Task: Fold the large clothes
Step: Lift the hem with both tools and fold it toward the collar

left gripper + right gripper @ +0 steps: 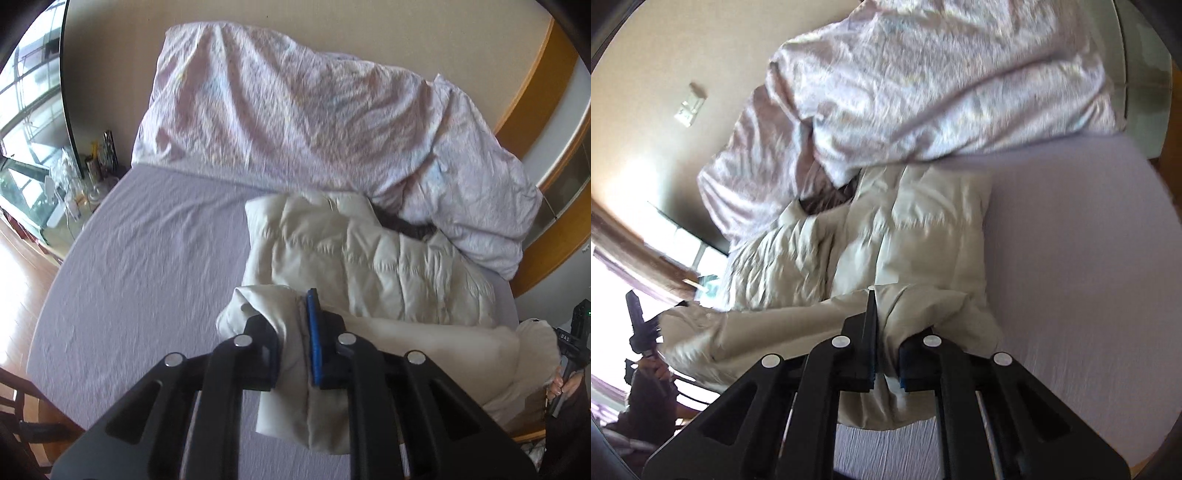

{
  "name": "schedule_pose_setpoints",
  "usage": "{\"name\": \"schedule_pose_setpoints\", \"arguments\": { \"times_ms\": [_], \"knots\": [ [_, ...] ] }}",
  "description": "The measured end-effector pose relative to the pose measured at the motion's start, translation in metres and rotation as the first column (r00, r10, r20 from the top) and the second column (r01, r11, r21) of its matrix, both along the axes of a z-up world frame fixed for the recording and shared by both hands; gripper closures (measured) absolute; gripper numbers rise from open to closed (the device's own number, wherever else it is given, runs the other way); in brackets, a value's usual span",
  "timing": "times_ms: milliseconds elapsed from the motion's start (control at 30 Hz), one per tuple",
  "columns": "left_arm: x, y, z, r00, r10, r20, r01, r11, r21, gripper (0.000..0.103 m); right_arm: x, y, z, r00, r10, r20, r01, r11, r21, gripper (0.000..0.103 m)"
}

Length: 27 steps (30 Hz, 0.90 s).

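Daylight thru window [26,110], glare left; motion blur, fisheye edges dark.

Black two-finger right gripper [884,350] closed on a bunched fold of cream quilted puffer jacket [886,236], jacket spread over lavender bed sheet [1071,258], crumpled pink-white floral duvet [923,92] beyond it, the other black gripper [641,321] at far left edge, jaws not discernible

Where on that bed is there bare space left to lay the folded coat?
The lavender sheet lies bare between the cream padded coat and the bed's window-side edge, below the crumpled pink duvet. The other side is crowded: coat and duvet touch there, and both grippers clamp coat fabric.
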<state>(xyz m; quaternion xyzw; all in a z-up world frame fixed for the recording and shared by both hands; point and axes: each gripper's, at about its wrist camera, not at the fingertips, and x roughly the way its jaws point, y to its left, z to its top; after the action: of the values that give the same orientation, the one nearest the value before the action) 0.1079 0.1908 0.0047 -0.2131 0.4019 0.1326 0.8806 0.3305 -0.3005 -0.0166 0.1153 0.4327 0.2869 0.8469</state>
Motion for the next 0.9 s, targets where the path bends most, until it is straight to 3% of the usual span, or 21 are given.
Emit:
{"name": "schedule_pose_setpoints", "arguments": {
  "times_ms": [200,333,467,900],
  "knots": [
    [0.056,0.013,0.012,0.998,0.057,0.013,-0.057,0.998,0.010,0.089,0.044,0.029,0.011,0.991,-0.131,0.033,0.131,0.991,-0.007,0.094],
    [0.089,0.027,0.013,0.994,0.105,0.032,-0.104,0.994,-0.025,0.089,0.074,0.043,0.012,0.975,-0.215,0.049,0.217,0.976,-0.032,0.094],
    [0.123,0.038,-0.005,0.989,0.146,-0.011,-0.147,0.989,-0.033,0.089,0.100,0.056,0.004,0.960,-0.279,0.032,0.280,0.959,-0.043,0.094],
    [0.200,0.058,-0.058,0.985,0.142,-0.099,-0.144,0.989,-0.010,0.089,0.179,0.077,-0.047,0.928,-0.359,-0.100,0.351,0.932,-0.091,0.094]
  ]
}}
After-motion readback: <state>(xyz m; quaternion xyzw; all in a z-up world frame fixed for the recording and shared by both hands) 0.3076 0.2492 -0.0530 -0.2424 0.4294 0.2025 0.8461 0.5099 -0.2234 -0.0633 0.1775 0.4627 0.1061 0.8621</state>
